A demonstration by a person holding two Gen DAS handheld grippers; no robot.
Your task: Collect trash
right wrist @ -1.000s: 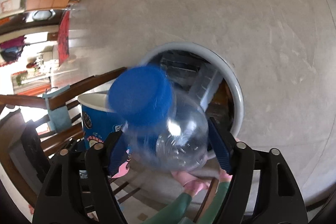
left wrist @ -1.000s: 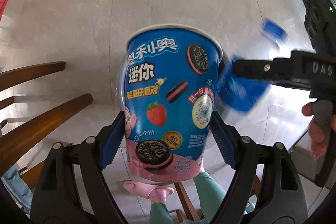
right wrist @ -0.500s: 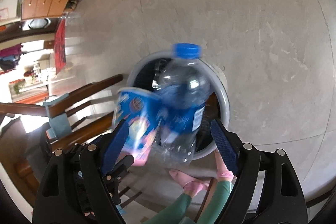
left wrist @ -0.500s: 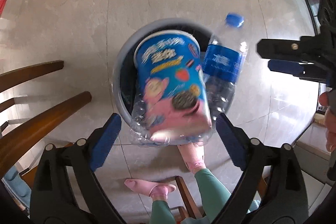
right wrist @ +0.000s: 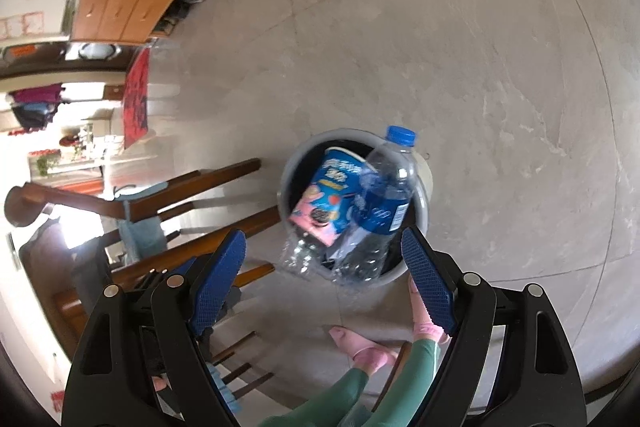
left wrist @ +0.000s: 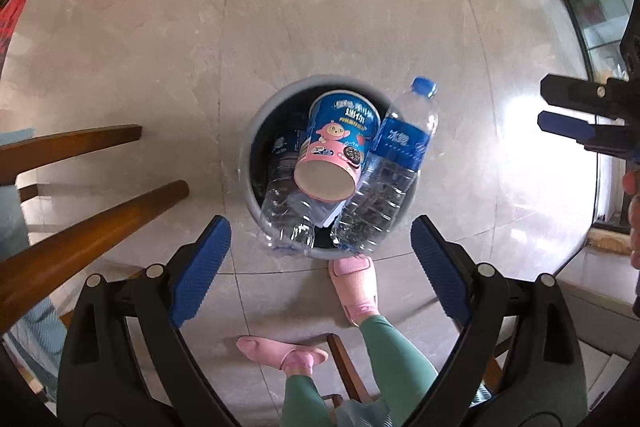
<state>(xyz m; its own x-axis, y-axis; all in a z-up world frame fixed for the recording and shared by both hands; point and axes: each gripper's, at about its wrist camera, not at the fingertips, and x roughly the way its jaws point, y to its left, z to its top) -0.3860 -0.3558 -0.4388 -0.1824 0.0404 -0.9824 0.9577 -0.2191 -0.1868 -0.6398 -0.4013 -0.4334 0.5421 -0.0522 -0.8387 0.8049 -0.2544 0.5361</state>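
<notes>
Bin (left wrist: pixel 251 163): grey, on the floor; its bottom is hidden under trash. Snack cup (left wrist: pixel 338 143) and capped bottle (left wrist: pixel 394 167) lie in its mouth, the bottle's neck over the rim; a second bottle (left wrist: pixel 286 211) is partly covered.

Left gripper (left wrist: pixel 320 259): jaws just opened wide, empty, above the bin.

Right gripper (right wrist: pixel 322 283): jaws spread, empty.

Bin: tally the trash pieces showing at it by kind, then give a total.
Bottles: 2, one with a blue cap and one lying lower left
Snack cups: 1
Total: 3, all at the grey bin. More may lie hidden beneath.
</notes>
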